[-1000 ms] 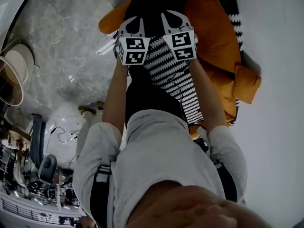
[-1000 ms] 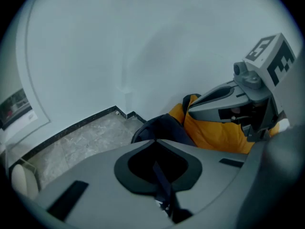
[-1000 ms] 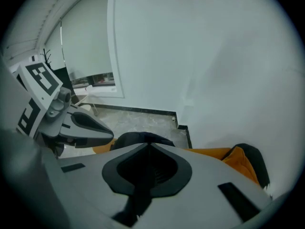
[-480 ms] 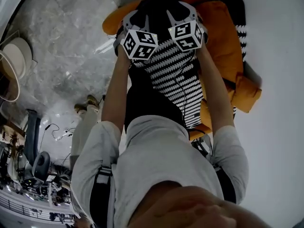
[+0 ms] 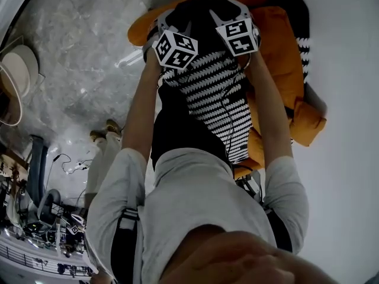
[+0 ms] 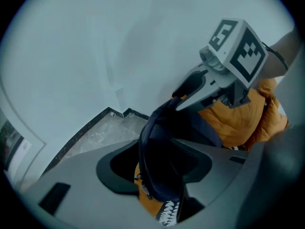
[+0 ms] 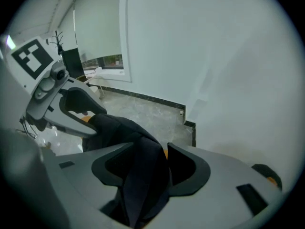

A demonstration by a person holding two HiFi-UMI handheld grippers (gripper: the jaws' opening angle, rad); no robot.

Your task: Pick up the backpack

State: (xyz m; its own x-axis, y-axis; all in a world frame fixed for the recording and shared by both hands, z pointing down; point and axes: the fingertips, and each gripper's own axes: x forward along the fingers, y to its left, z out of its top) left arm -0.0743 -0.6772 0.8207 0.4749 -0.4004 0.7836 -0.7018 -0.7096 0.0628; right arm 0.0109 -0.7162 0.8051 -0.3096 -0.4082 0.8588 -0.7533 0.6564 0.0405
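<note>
Room: grey marble floor (image 5: 89, 58), white wall (image 5: 349, 99), one orange cushioned seat (image 5: 281, 46) beside the wall.
Backpack count: one. The backpack (image 5: 210, 93), black with white zigzag stripes, rests against the seat directly in front of you.
Gripper count: two, one in each of your hands, each carrying one marker cube.
Left hand-held gripper (image 6: 159, 168): jaws wide. A dark fold of the backpack's top stands between them, not pinched.
Right hand-held gripper (image 7: 152, 168): jaws wide. Dark backpack fabric hangs between them, with a gap at one pad.
Change, jaws: both pairs have just been opening.
Change, position: compared with a second ago, both grippers sit farther up the head view, at the backpack's black top, and their cubes have rolled.
</note>
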